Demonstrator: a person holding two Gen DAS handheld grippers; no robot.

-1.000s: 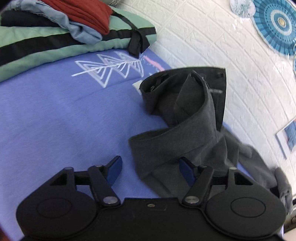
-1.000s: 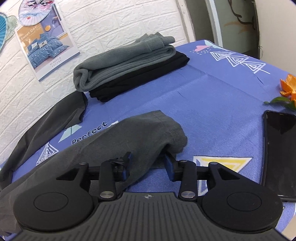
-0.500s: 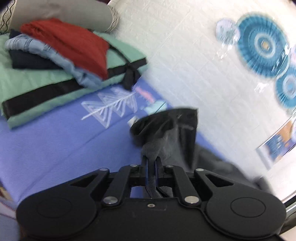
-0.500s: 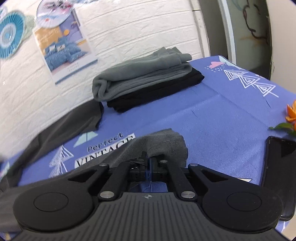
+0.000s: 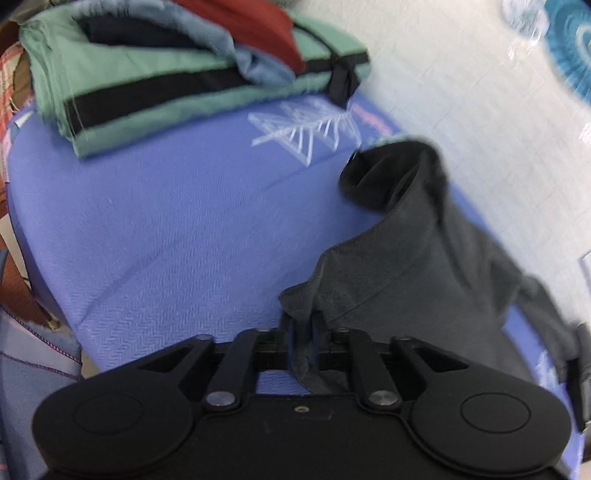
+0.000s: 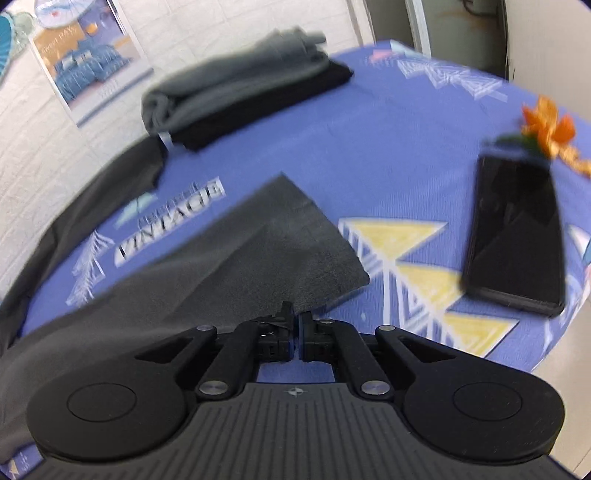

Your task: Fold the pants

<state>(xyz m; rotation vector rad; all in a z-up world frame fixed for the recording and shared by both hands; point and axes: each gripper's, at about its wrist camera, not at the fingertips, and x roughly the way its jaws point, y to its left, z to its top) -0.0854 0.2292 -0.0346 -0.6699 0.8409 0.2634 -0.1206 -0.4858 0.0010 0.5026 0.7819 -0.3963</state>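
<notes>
Left tongs (image 5: 302,332) opening, pants (image 5: 424,266) between | right tongs (image 6: 295,325) clamp hem

We see a bed spread with a blue-violet sheet (image 6: 373,147) printed with white and yellow triangles and the word "VINTAGE". Behind its far edge runs a white brick-patterned wall (image 5: 461,92). On that wall hang a blue paper fan (image 5: 569,48) and a poster (image 6: 88,62) showing blue bedding. Past the sheet's far right corner we make out a dark doorway with a pale frame (image 6: 417,26). The light is bright and even, and both views are somewhat blurred.
</notes>
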